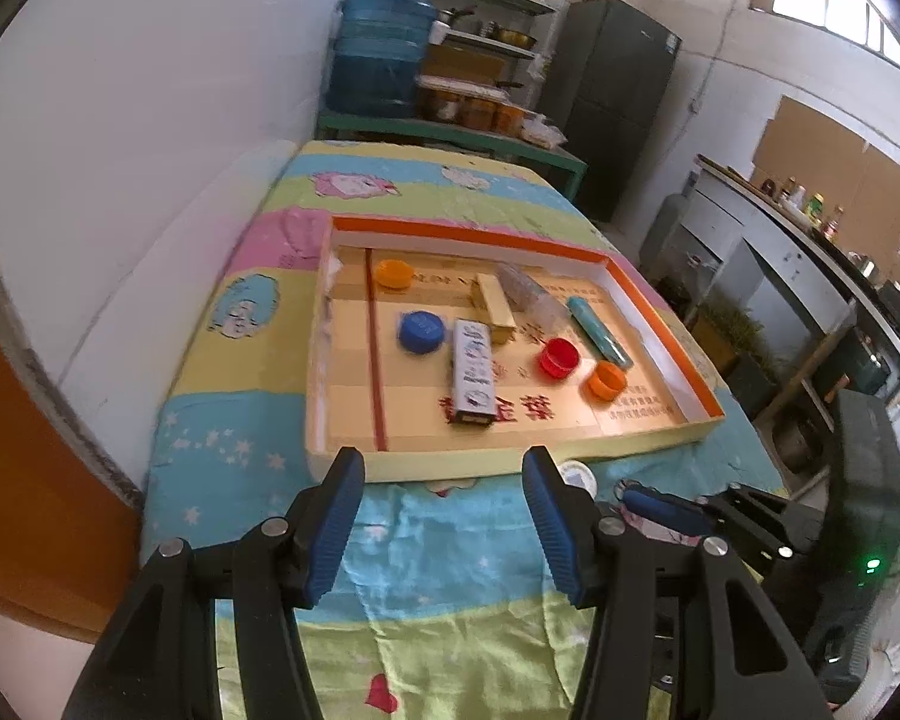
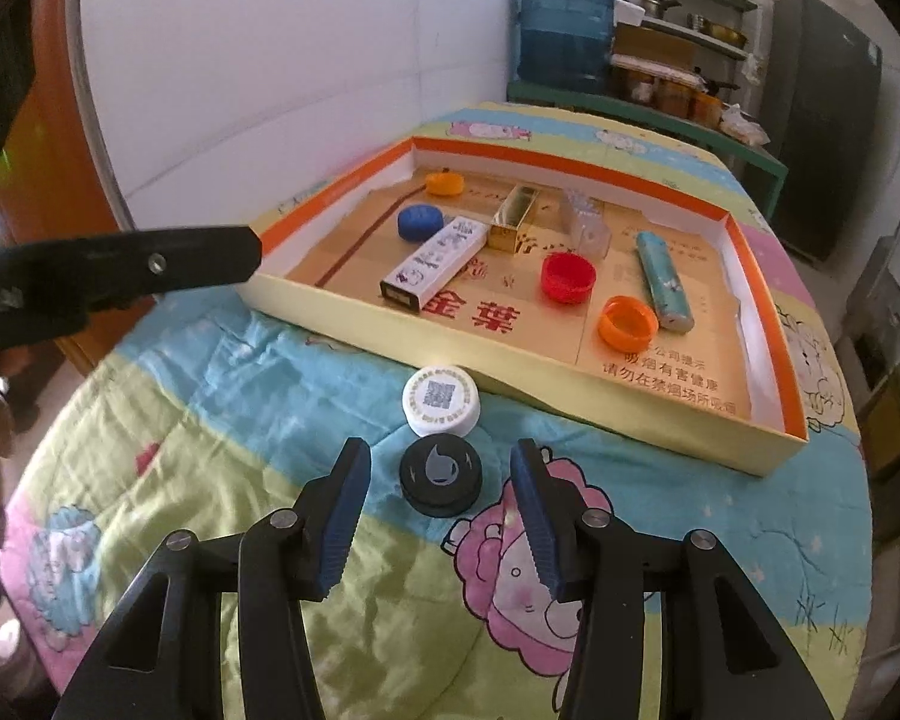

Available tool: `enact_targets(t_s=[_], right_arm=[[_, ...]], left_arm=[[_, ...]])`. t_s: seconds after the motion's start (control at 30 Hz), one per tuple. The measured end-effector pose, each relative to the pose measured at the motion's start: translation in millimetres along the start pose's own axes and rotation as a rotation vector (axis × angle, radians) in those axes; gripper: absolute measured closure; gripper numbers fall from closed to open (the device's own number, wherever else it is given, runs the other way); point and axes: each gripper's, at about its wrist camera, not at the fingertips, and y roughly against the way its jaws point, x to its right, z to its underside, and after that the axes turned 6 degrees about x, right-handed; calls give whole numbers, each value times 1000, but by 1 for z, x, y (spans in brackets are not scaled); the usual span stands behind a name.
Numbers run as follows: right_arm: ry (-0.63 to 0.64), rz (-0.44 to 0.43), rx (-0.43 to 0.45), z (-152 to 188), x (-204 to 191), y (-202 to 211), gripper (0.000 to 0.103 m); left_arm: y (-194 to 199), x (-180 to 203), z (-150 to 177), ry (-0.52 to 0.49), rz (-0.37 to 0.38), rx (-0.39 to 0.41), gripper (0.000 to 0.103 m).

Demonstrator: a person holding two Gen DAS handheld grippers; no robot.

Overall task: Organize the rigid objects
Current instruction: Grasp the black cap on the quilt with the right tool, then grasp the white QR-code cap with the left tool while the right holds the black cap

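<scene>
Right gripper (image 2: 441,516), jaws spread, is straddling the black cap (image 2: 440,476) at lower centre (left gripper (image 1: 444,516) idling, also spread)

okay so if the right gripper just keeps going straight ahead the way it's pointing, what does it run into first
Most likely the black cap, lying on the blanket between the open jaws of the right gripper. Beyond it sits the white cap, then the tray wall. Height above the cap is unclear.
</scene>
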Motion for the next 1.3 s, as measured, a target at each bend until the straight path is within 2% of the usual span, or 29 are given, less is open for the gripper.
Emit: enact_targets(t_s=[0.03,0.23,0.33,0.43,0.6,0.7,0.73,0.83,0.97,1.3], right_arm=[[2,6,-8,1,1,-1,72],[-17,72,3,12,20,17,73],[-66,126,6,23,43,33,73],[-126,154,13,32,62,45,73],[-175,151,34,37,76,55,73],[-172,139,44,35,71,55,73],[-172,133,46,34,70,54,73],[-174,115,54,32,64,52,73],[-174,97,60,25,59,50,73],[-144,85,106,-5,50,51,73]], left_arm=[[-1,2,1,-7,6,-6,48],[-27,40,8,-120,119,-104,48],[-46,60,15,-173,133,-146,48],[-62,73,21,-204,105,-163,48],[-76,73,23,-178,60,-162,50],[-75,74,24,-193,-17,-153,69],[-76,73,25,-192,-23,-152,72],[-72,64,25,-147,6,-149,72],[-65,59,26,-127,7,-143,73],[-27,45,-1,-68,-39,-54,72]])
